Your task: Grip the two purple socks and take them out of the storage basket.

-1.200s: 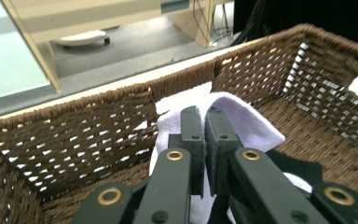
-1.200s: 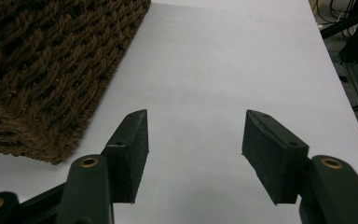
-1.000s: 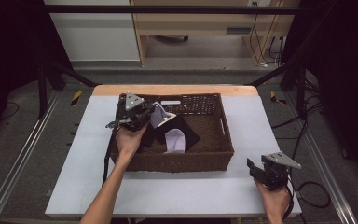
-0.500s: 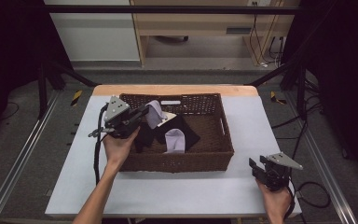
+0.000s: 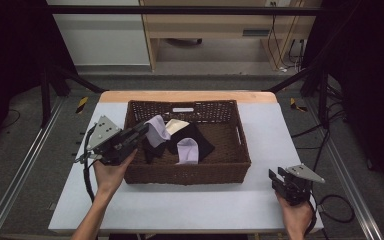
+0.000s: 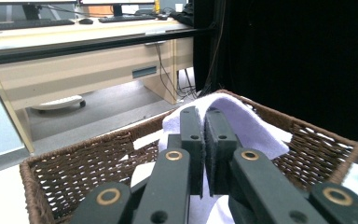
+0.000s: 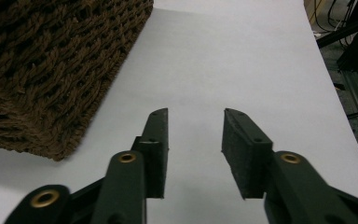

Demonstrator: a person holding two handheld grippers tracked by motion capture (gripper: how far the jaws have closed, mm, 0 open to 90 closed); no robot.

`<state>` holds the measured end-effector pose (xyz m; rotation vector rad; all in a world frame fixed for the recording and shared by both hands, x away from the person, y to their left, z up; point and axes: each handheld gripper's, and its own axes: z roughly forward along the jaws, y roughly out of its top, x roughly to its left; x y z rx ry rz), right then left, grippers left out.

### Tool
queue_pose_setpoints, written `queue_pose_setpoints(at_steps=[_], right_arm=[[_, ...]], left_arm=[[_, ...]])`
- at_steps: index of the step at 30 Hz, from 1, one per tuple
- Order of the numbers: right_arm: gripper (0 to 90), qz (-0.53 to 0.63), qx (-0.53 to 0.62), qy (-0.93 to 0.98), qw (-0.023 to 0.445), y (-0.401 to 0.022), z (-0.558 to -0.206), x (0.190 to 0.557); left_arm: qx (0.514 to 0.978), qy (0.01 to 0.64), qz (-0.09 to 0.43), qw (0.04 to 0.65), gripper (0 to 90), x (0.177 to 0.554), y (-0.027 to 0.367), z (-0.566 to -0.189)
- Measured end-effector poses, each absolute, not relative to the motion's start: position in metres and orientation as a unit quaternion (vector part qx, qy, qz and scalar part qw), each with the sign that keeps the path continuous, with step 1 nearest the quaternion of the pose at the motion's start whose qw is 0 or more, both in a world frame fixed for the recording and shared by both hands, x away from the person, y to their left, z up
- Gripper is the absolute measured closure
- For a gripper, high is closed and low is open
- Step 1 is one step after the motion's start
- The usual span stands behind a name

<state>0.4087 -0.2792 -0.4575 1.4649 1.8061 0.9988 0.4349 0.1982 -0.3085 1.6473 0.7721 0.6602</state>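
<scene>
The left gripper (image 5: 141, 131) is clamping a pale lilac cloth (image 5: 157, 131) between its jaws, which are standing pressed together with the fabric pinched between the pads. In the left gripper view the cloth (image 6: 242, 126) is draping over both jaw tips and hanging down behind them. The cloth is sitting at the left rim of the wicker basket (image 5: 190, 175), raised above the pile inside, with its lower part trailing among the other pieces. In the basket, a black cloth (image 5: 200, 142), a cream cloth (image 5: 177, 125) and a second lilac cloth (image 5: 187, 150) are lying loose.

The step in hand appears to be the removal of one cloth from the basket, with the lift over the left wall under way.

The right gripper (image 5: 280, 177) is resting above the white table (image 5: 180, 210) to the right of the basket, its jaws part open with nothing between them; they have just been closing.

The next move is likely calling for the left gripper to be carrying the cloth clear of the rim, high enough that the trailing end is not snagging the weave, then lowering it onto bare table.
</scene>
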Motion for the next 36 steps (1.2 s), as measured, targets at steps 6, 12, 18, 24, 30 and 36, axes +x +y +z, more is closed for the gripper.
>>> queue_pose_setpoints(at_steps=[6,12,18,24,30,36], right_arm=[[55.7,0.374,0.557,0.678,0.300,-0.280,-0.458,0.409],[48.3,0.372,0.560,0.676,0.302,-0.280,-0.458,0.409],[43.0,0.370,0.568,0.673,0.297,-0.280,-0.460,0.410],[41.9,0.368,0.566,0.675,0.297,-0.280,-0.461,0.410],[41.1,0.368,0.567,0.674,0.296,-0.280,-0.461,0.409],[40.7,0.367,0.570,0.674,0.294,-0.281,-0.462,0.409]], left_arm=[[0.705,0.314,0.280,0.571,86.4,0.410,0.205,-0.308],[0.710,0.306,0.275,0.571,86.4,0.390,0.209,-0.312],[0.716,0.299,0.257,0.576,86.4,0.376,0.210,-0.320],[0.731,0.294,0.240,0.567,86.3,0.367,0.209,-0.331],[0.745,0.297,0.228,0.551,86.3,0.359,0.207,-0.345],[0.762,0.306,0.210,0.530,86.3,0.355,0.203,-0.367]])
